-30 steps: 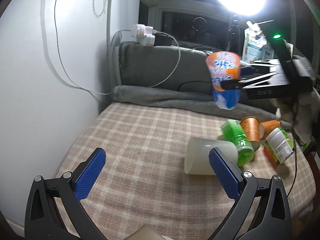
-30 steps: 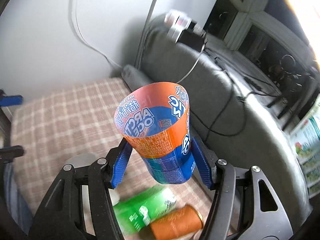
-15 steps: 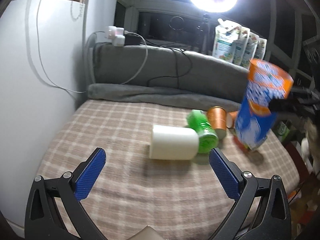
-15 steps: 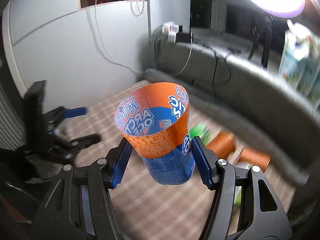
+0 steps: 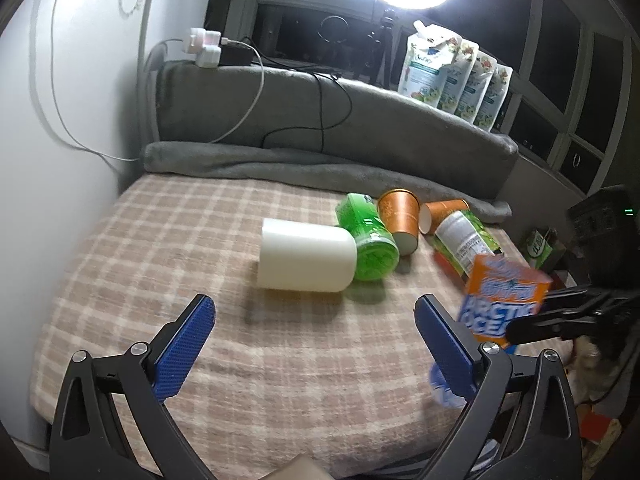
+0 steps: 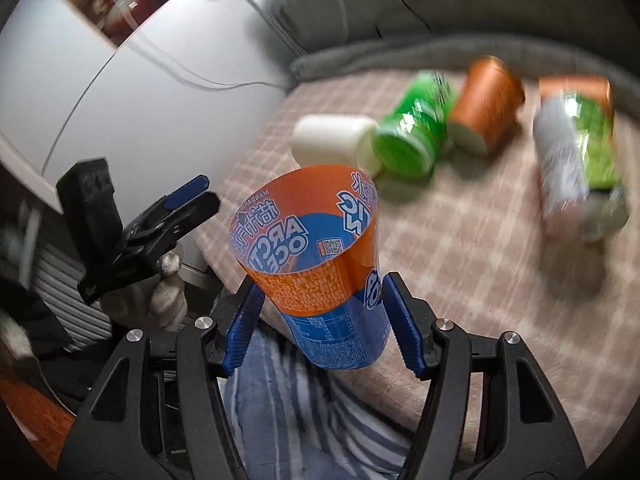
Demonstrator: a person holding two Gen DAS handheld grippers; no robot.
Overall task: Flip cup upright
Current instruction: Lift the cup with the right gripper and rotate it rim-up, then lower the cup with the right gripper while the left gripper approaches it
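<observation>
Gripping the orange-and-blue cup (image 6: 320,276) mouth-up, the right gripper (image 6: 324,320) hovers while the left gripper (image 5: 316,344) gapes empty.

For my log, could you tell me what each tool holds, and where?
The right tool clamps the orange-and-blue cup around its lower body; the left tool holds nothing.

Checked bed (image 5: 160,248) under toppled cups (image 5: 306,258).

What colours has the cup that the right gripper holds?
The cup is orange above and blue below, with white lettering; the right wrist view shows it best.
</observation>
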